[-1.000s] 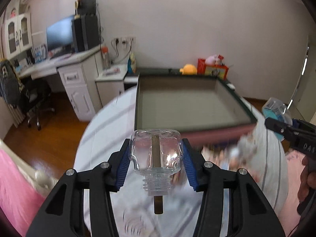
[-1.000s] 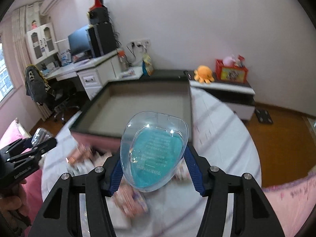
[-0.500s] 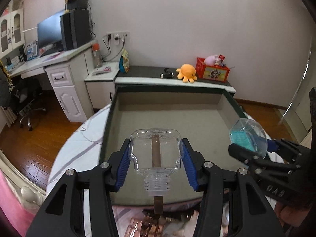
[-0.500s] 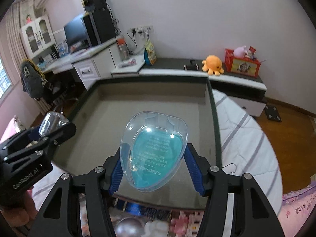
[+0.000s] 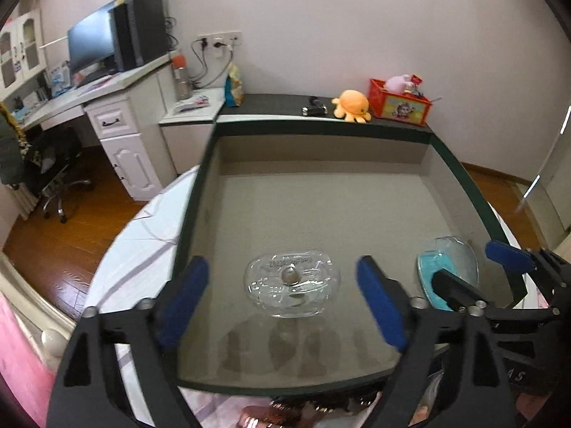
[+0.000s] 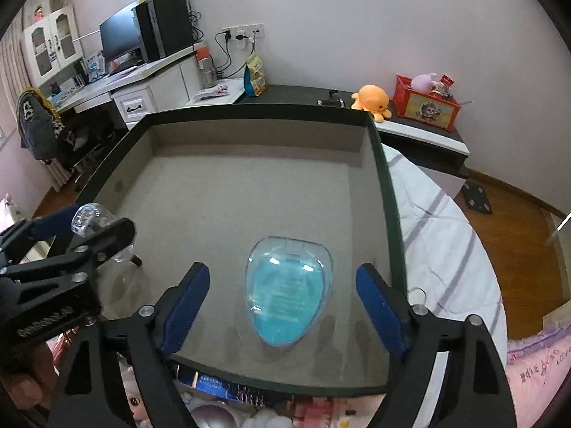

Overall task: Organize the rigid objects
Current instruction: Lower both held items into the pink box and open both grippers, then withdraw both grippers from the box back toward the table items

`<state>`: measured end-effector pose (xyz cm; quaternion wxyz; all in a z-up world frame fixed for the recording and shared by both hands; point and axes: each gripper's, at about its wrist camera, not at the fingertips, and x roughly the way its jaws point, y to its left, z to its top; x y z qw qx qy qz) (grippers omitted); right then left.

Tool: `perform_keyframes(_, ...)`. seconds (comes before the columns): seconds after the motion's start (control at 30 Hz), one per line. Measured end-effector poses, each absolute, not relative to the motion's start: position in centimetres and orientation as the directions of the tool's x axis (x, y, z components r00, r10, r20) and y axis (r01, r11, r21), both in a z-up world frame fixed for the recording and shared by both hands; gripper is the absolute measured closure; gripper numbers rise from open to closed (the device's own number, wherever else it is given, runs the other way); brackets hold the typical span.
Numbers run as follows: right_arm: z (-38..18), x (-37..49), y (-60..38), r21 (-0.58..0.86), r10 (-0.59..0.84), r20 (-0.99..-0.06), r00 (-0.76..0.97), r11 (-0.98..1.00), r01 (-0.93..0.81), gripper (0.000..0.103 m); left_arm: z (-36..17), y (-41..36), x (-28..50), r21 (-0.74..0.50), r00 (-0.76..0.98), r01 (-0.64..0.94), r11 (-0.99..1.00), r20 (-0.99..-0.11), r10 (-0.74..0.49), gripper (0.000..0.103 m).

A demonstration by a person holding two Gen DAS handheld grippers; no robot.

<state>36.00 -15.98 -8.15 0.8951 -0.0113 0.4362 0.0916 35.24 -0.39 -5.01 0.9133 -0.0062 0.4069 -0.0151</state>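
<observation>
Grey-floored tray (image 5: 321, 207) on a round white table, both tools just let go over it.

From the left wrist, the left gripper (image 5: 282, 299) has just been opening; its blue pads stand wide, clear of the clear glass bottle (image 5: 292, 285) lying on the tray floor between them. That bottle looks hard, smooth and breakable, likely slippery; its flat sides would suit the pads best. Off to the right, the right gripper (image 5: 474, 267) hangs over a blue case (image 5: 446, 271). From the right wrist, the right gripper (image 6: 282, 306) has likewise just been opening and holds nothing; the blue case (image 6: 289, 289) rests between its pads, light, stiff plastic by its look, best pinched across its narrow width.
</observation>
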Motion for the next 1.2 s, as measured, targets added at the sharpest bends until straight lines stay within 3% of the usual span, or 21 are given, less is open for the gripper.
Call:
perform_keyframes(0.1, -7.5, 35.3, -16.3, 0.074, 0.158, -0.78, 0.606, 0.984, -0.161, 0.014, -3.7, 0.2, 33.7, -0.019, 0.699, 0.009, 1.0, -0.715, -0.02, 0.0)
perform_keyframes(0.17, -6.8, 34.4, -16.5, 0.076, 0.144, -0.769, 0.623, 0.988, -0.134, 0.001, -2.7, 0.5, 32.4, -0.024, 0.717, 0.01, 1.0, -0.697, -0.023, 0.0)
perform_keyframes(0.43, -3.4, 29.1, -18.2, 0.155, 0.161, -0.689, 0.707, 0.985, -0.073, 0.0, 0.7, 2.2, 26.2, -0.034, 0.789, -0.031, 0.999, -0.614, 0.004, 0.0)
perform_keyframes(0.77, -1.0, 21.1, -19.5, 0.221, 0.198, -0.592, 0.781, 0.972, -0.078, 0.0, 1.9, 3.3, 18.9, -0.045, 0.811, -0.039, 0.998, -0.585, 0.006, 0.0)
perform_keyframes(1.0, -1.5, 16.8, -20.4, 0.255, 0.211, -0.575, 0.79, 0.964, -0.072, 0.0, 1.0, 5.0, 14.2, -0.101, 0.807, -0.073, 0.992, -0.59, -0.001, 0.0)
perform_keyframes(1.2, -1.9, 14.9, -20.7, 0.253, 0.204, -0.584, 0.785, 0.966, -0.063, 0.0, 0.5, 5.0, 11.6, -0.058, 0.808, -0.098, 0.994, -0.587, 0.045, 0.0)
